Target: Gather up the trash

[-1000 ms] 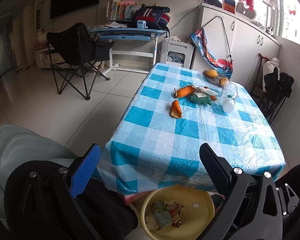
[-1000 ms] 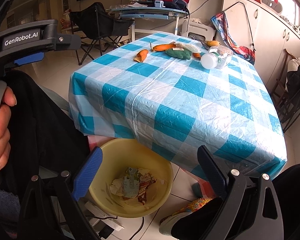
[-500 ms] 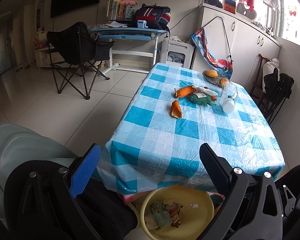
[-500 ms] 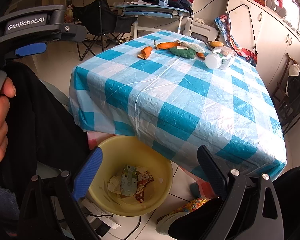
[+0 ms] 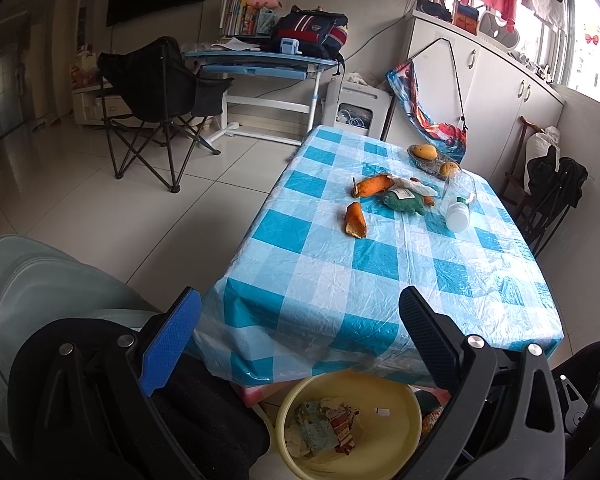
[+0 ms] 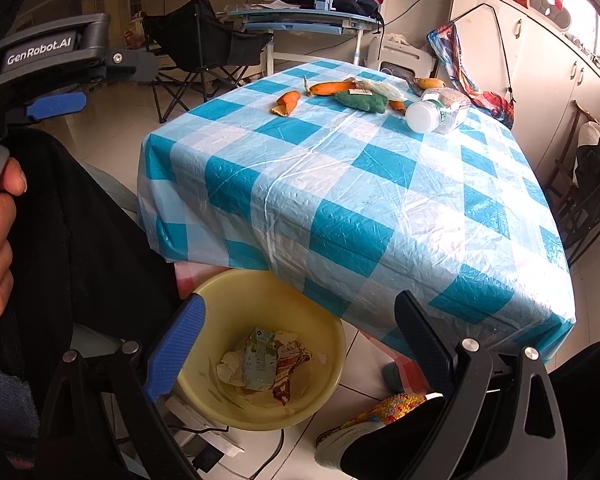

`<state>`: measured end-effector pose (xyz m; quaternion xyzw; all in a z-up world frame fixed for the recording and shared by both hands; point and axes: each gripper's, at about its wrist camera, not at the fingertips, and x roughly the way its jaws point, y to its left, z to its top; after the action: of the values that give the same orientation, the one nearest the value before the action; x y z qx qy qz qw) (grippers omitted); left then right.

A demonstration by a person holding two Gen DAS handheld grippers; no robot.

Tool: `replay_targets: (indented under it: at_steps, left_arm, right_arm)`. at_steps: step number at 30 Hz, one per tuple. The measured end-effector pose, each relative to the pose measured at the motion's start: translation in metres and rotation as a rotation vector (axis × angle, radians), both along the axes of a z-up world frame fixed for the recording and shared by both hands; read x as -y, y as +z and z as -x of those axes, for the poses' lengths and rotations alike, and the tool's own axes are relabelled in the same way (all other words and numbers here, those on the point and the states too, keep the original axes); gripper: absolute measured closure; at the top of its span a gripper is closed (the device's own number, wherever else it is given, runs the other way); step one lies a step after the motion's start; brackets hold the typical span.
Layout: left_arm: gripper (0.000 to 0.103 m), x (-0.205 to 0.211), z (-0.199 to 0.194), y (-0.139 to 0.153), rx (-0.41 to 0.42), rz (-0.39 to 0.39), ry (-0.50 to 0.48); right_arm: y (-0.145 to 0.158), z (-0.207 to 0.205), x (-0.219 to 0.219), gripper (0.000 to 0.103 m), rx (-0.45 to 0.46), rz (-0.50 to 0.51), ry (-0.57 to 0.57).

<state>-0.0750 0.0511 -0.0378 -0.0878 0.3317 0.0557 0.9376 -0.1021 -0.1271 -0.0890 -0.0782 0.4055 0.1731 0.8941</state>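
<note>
Daylight from the window [image 5: 580, 40] (blown out), sharp centre, dark vignetted fisheye-bent edges

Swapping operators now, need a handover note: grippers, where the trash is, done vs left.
Left gripper: open, empty, near the table's front edge.
Right gripper: open, empty, above the yellow basin.
Done: crumpled wrappers already lie in the basin on the floor.
Left, at the checked table's far end: small orange peel, long orange peel, green pouch, plastic bottle on its side. The dish with fruit behind them may not be trash.
</note>
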Motion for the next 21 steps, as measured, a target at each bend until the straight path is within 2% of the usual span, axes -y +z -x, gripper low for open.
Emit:
replay_targets:
  at_steps: [6,13,17,21]
  left_arm:
    - [0.007,-0.017,-0.014,0.015,0.016,0.060,0.028]
    - [0.007,-0.004,-0.073,0.021,-0.026,0.037,-0.027]
    - [0.007,0.010,-0.110,0.010,-0.081,0.002,-0.072]
    - [0.007,0.017,-0.151,-0.009,-0.166,-0.012,-0.068]
  right_arm:
    - [0.012,-0.012,0.009,0.012,-0.004,-0.075,-0.020]
    - [0.023,-0.046,0.020,0.012,0.004,-0.117,-0.035]
    - [0.030,-0.072,0.029,0.012,0.023,-0.122,-0.054]
    - [0.032,-0.095,0.031,0.012,0.029,-0.113,-0.050]
